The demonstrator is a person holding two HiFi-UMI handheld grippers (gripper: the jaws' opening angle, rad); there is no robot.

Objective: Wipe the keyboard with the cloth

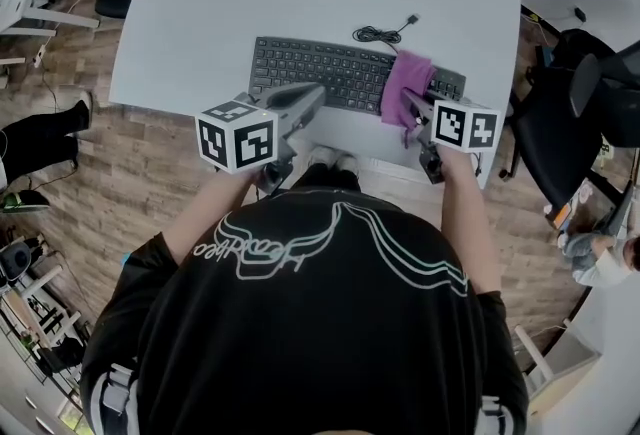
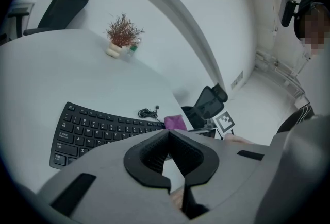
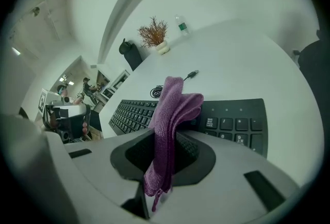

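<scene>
Pale round tabletop [image 1: 190, 13] from overhead: slim black keyboard [image 1: 320, 71] near the front edge, soft purple microfibre cloth [image 1: 406, 81] over its right part. Left gripper view: left gripper [image 2: 168, 134] closed, empty. Right gripper view: right gripper [image 3: 167, 135] clamped on the cloth's bunched fold. Looks limp and light; probably grips best at that fold.

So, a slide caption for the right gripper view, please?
Right gripper shut on the purple cloth at the right part of the keyboard.

no legible text — none readable
</scene>
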